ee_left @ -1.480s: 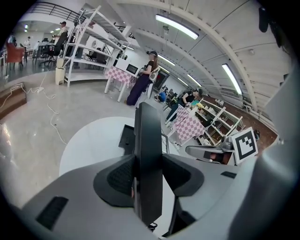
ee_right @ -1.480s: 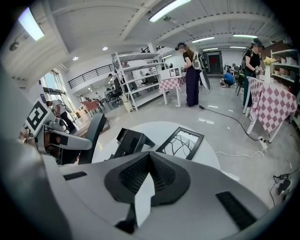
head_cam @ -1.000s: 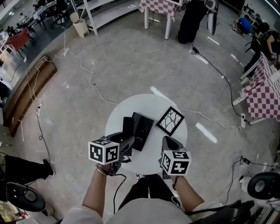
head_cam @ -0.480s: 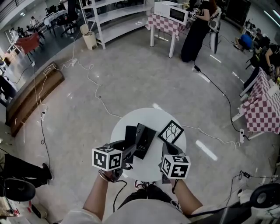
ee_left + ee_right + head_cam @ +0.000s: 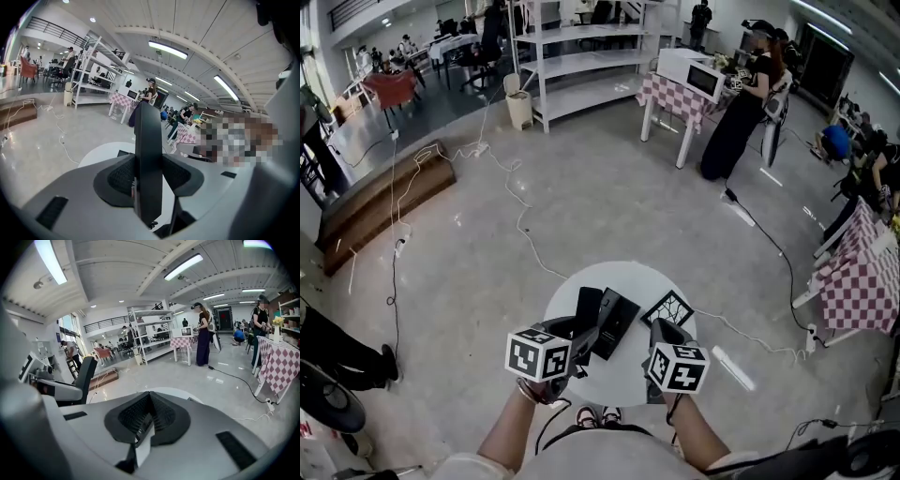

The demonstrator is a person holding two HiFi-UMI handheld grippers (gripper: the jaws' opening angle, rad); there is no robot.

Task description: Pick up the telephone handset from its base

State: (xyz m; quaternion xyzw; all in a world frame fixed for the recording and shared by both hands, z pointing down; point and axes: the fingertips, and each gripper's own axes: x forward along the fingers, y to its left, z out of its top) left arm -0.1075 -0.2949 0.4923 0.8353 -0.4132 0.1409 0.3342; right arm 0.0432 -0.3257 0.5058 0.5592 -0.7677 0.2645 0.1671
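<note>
A black telephone handset (image 5: 148, 154) stands upright between the dark pads of my left gripper (image 5: 148, 180), which is shut on it. In the head view the handset (image 5: 586, 306) hangs over the left part of the round white table (image 5: 628, 370), just left of the black phone base (image 5: 617, 322), beyond the left gripper (image 5: 579, 330). My right gripper (image 5: 662, 330) hovers over the table's right side. Its pads meet with nothing between them (image 5: 143, 425). From the right gripper view the held handset (image 5: 86, 375) shows at the left.
A black square panel with white branching lines (image 5: 668, 308) lies on the table right of the base. White cables (image 5: 520, 220) trail across the grey floor. A person (image 5: 741, 112) stands by a checkered table (image 5: 675, 89) far behind, and another checkered table (image 5: 858, 281) is at the right.
Both grippers have risen, the left one still holding the handset. The head view has tilted up, so the table sits lower in the frame and more of the room shows.
</note>
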